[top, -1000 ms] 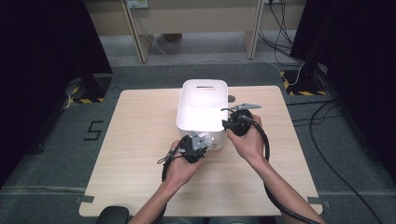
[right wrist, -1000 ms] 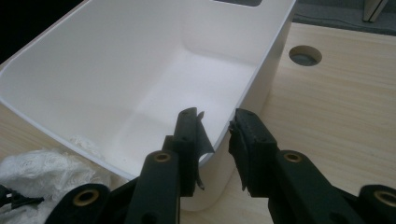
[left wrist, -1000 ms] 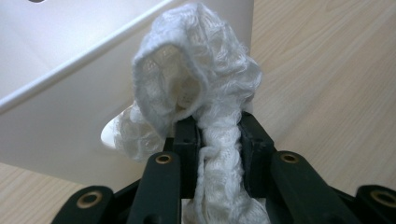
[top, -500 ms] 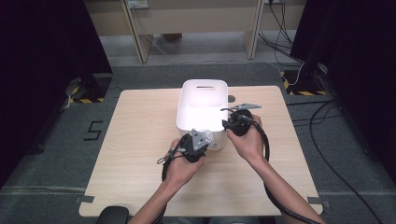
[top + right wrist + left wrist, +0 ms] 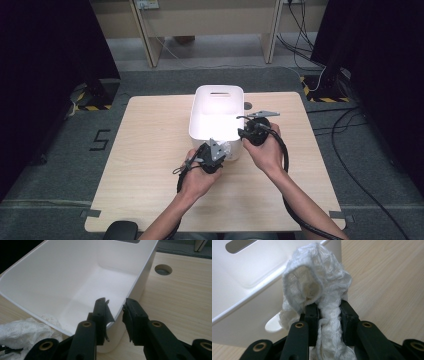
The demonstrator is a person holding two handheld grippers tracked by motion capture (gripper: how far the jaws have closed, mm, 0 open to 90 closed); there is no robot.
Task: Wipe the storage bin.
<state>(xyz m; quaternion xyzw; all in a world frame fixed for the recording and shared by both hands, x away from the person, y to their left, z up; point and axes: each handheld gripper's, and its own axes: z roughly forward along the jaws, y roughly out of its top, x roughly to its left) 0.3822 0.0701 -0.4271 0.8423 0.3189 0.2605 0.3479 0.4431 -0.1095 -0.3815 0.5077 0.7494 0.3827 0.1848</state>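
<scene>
Here, left claw (image 5: 327, 315) clamped on white mesh cloth (image 5: 317, 290) beside white bin (image 5: 216, 107), right claw (image 5: 115, 315) gripping bin's wall.

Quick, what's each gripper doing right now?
Left gripper: shut on the white mesh cloth.
Right gripper: jaws astride the white bin's wall; cannot tell if they grip it.

I work in what looks like a lab or recording room, w/ a plain wooden table (image 5: 150, 165) on grey carpet, black curtains (image 5: 45, 55) at both sides, loose cables (image 5: 350, 130) and hazard tape (image 5: 327, 98) on the floor.
</scene>
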